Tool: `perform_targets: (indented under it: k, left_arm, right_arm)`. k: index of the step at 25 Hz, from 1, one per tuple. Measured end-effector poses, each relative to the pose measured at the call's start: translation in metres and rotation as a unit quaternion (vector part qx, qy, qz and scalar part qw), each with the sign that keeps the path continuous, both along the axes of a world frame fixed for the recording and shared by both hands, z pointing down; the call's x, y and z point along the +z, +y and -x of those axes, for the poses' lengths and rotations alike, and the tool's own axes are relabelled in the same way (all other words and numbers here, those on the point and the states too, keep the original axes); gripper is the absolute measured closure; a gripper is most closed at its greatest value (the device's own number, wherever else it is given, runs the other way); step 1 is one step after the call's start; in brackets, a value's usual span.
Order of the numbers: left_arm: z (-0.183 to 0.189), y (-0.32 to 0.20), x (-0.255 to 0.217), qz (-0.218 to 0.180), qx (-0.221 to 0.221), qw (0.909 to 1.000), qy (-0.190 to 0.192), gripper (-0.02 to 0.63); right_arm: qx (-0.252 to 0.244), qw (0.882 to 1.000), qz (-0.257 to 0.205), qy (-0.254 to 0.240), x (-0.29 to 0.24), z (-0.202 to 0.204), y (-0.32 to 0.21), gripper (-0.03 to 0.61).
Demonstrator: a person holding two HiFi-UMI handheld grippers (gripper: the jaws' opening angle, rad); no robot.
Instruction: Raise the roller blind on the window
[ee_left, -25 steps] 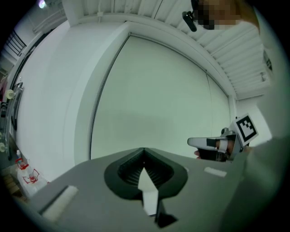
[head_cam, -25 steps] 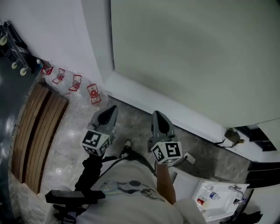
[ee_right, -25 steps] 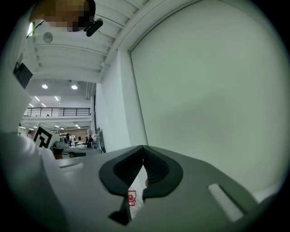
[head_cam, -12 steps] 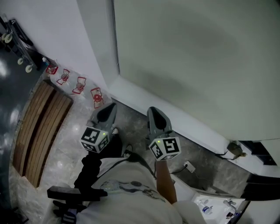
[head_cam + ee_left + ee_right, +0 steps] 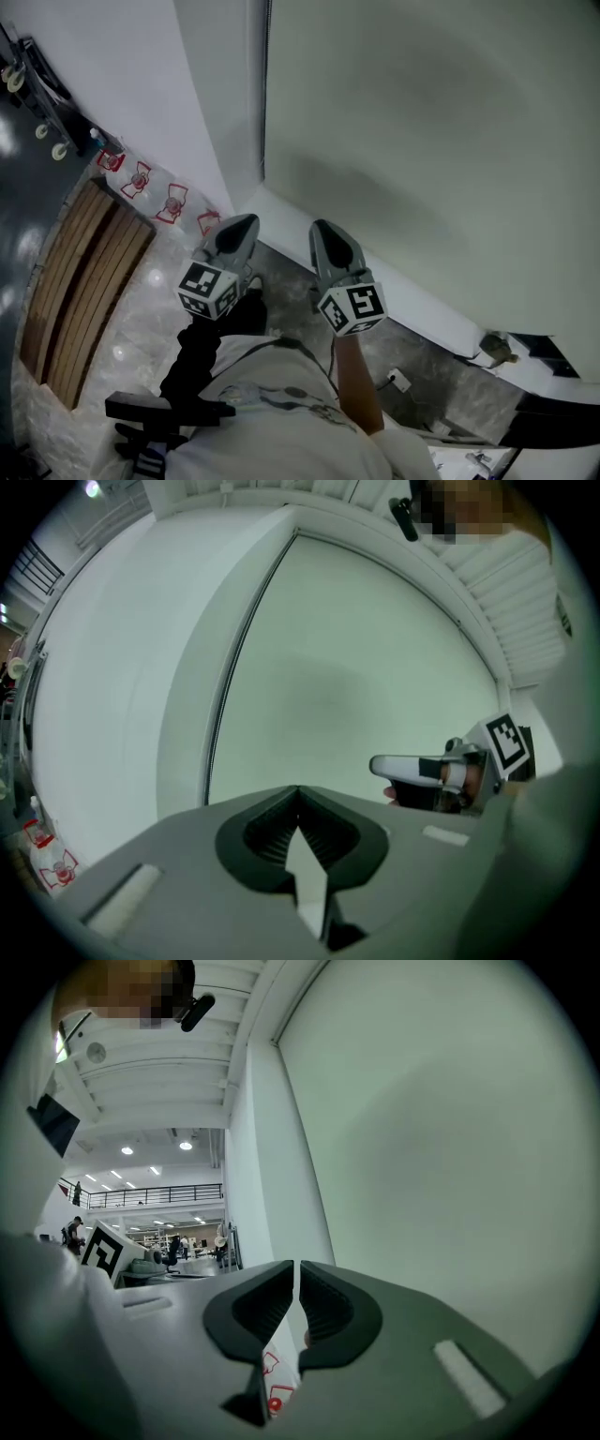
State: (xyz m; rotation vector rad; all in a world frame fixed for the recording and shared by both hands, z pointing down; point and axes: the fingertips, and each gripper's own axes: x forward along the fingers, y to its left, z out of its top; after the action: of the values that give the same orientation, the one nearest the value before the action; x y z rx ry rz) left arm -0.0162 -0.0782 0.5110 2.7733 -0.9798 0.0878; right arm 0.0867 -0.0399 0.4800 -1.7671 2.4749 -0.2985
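The roller blind (image 5: 431,141) hangs lowered over the window, reaching the sill. Just before its lower left corner we hold our right gripper (image 5: 330,236), whose jaws have just been opening to a narrow slit with nothing between them. Our left gripper (image 5: 234,230), beside the blind's left edge, is closed and empty.

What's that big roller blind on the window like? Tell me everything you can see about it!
The roller blind is one big, smooth, pale grey-green sheet, plain with no pattern, and it looks like dull fabric. It is pulled down, hiding the window right to the white sill. Its straight left edge runs beside the white frame, with a thin dark line along it; whether that is a cord cannot be told. Soft shadows lie across it. Nothing seen touches it.
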Motion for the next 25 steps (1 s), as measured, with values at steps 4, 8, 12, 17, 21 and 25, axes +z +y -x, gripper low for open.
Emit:
perform_targets:
  k: [4,8,12,17,21,25]
  left_arm:
    - [0.007,-0.043,-0.002,0.001,0.009,1.0,0.0,0.617]
    - [0.027,-0.099,0.012,0.012,0.015,0.9998,0.002,0.617]
    - [0.023,-0.106,0.011,0.019,0.025,0.9995,0.004,0.617]
    - [0.017,-0.111,0.012,0.025,0.035,0.999,0.004,0.617]
    - [0.018,-0.113,0.014,0.031,0.033,0.999,0.0,0.617]
    - [0.02,-0.117,0.013,0.03,0.032,0.999,-0.003,0.617]
  right_arm:
    - [-0.03,0.999,-0.012,0.019,-0.015,0.016,-0.068,0.549]
    - [-0.056,0.998,-0.02,0.032,-0.019,0.041,-0.161,0.545]
    - [-0.092,0.994,-0.032,0.055,-0.044,0.046,-0.214,0.523]
    - [-0.12,0.987,-0.058,0.089,-0.093,0.046,-0.279,0.483]
    - [-0.15,0.981,-0.072,0.102,-0.126,0.054,-0.321,0.471]
    - [-0.188,0.972,-0.071,0.125,-0.143,0.075,-0.35,0.465]
